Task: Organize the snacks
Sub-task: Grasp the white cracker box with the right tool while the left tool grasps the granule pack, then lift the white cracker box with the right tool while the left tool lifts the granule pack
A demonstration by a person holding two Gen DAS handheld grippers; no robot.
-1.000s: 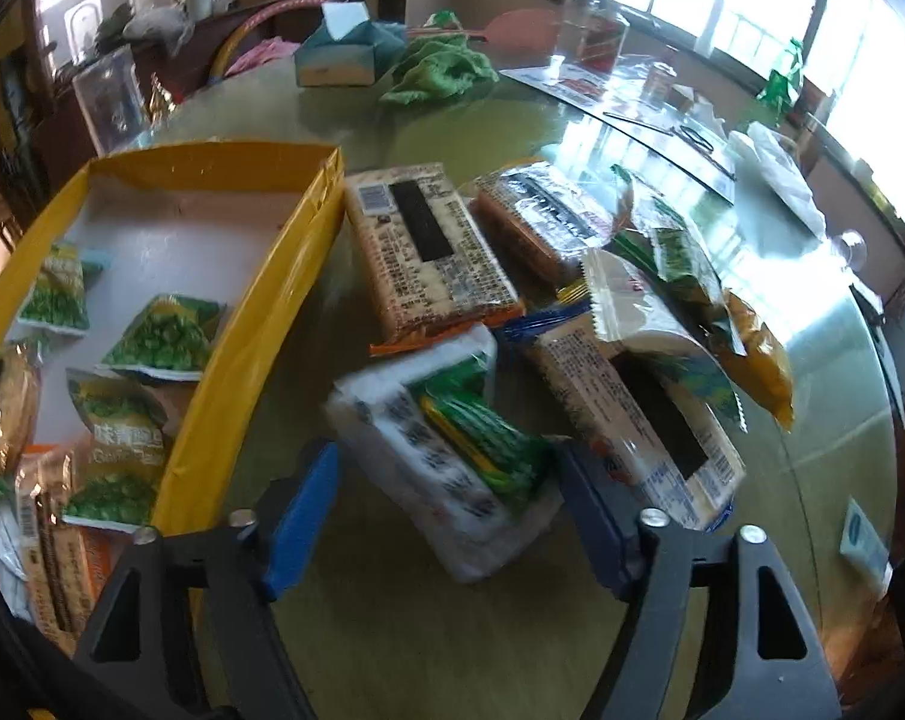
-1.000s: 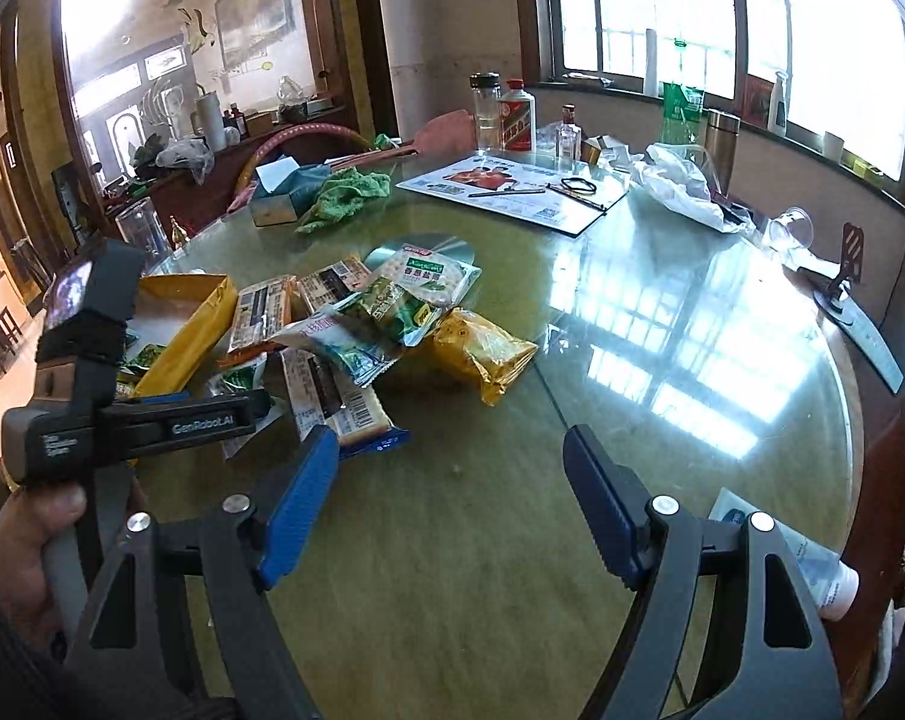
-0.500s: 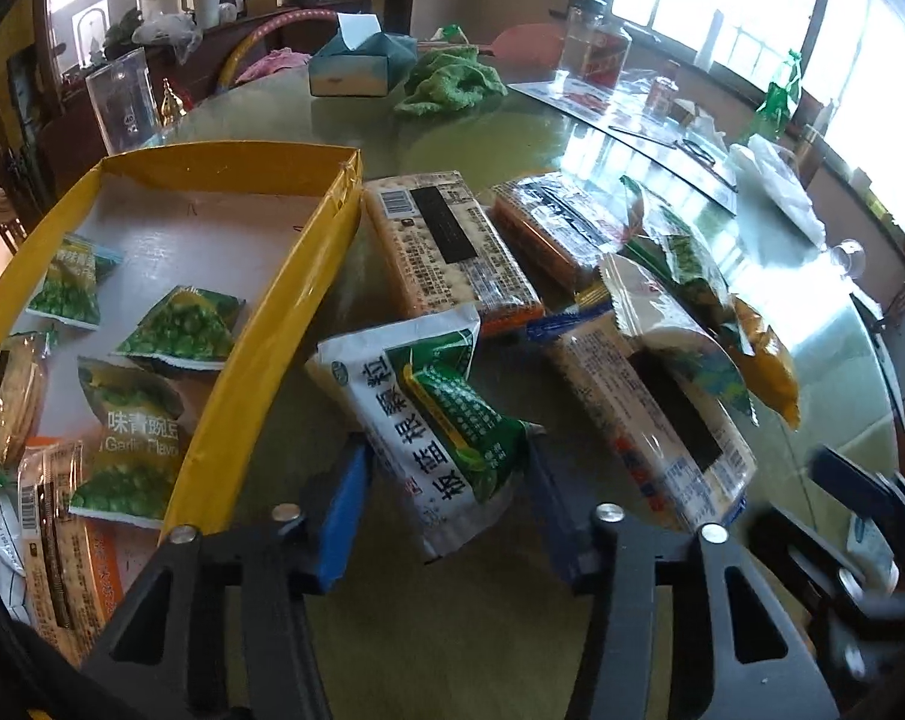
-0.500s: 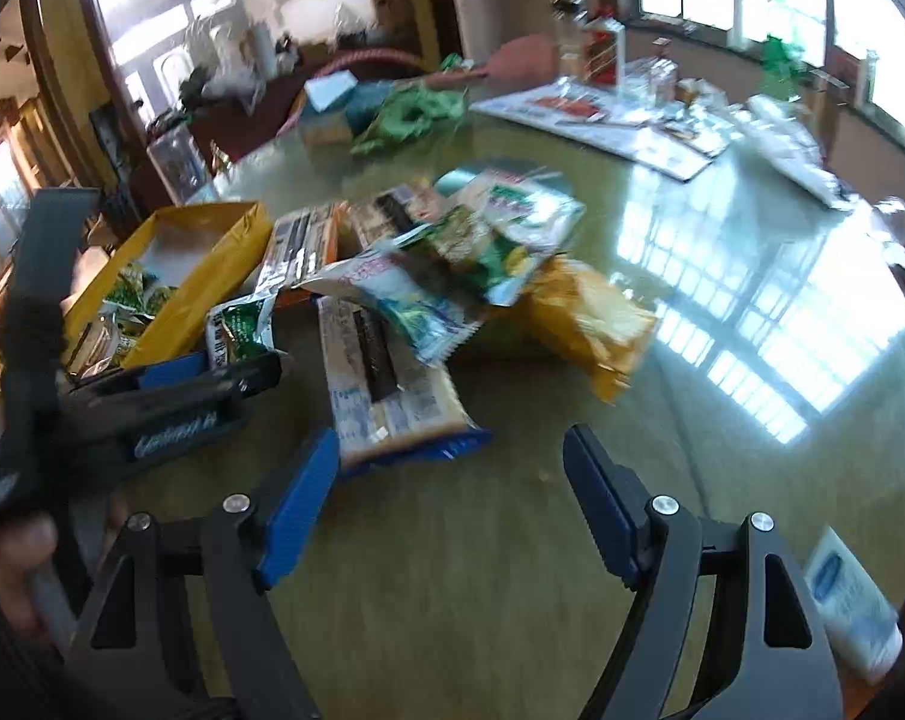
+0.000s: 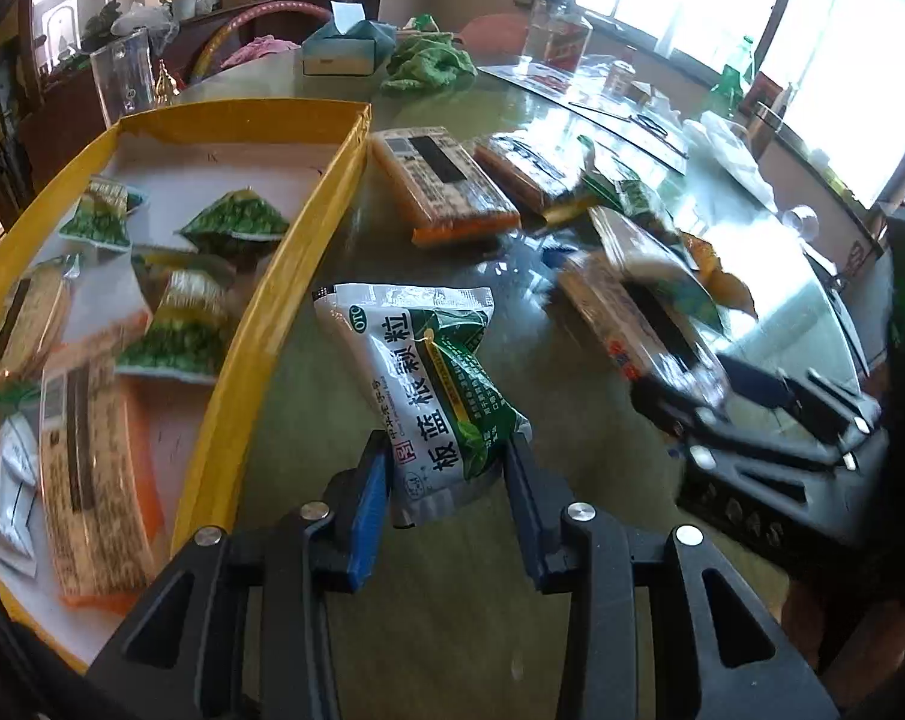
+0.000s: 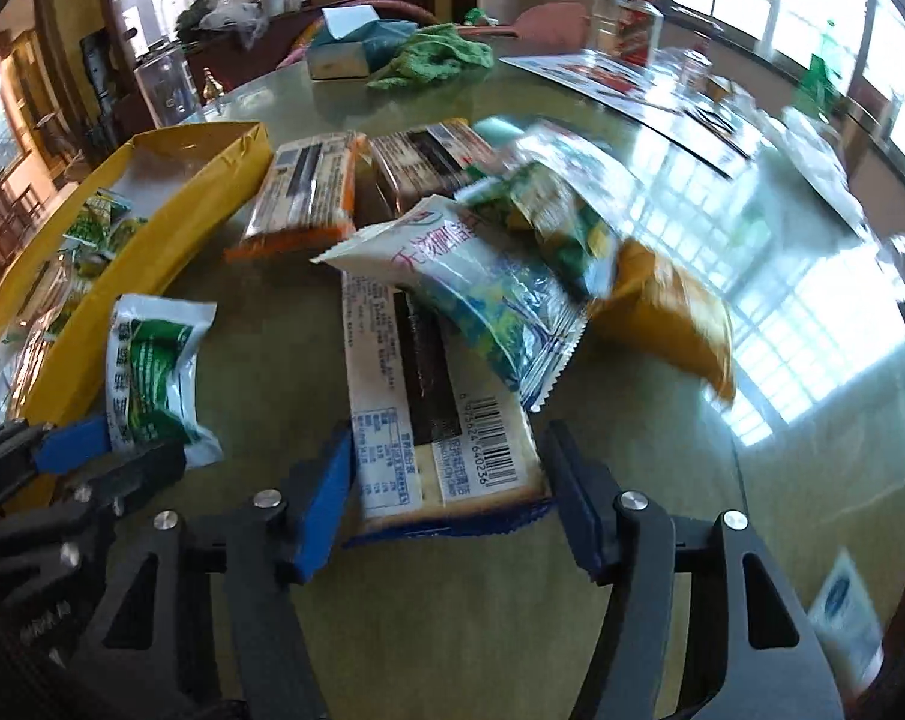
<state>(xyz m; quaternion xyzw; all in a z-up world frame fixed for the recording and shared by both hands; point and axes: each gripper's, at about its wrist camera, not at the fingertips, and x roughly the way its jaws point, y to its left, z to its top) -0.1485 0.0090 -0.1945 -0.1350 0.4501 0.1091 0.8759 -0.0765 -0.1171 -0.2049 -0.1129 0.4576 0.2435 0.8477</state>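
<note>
Reading "OTC" on white-green pouch (image 5: 428, 378), barcode on cracker pack (image 6: 446, 420)

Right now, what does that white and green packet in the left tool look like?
The packet is a soft, shiny plastic pouch, white with a green panel and big Chinese writing. It is crinkled and sealed, standing tilted over the table beside the yellow tray. The left tool is closing, its blue pads pressing the packet's bottom end.
</note>
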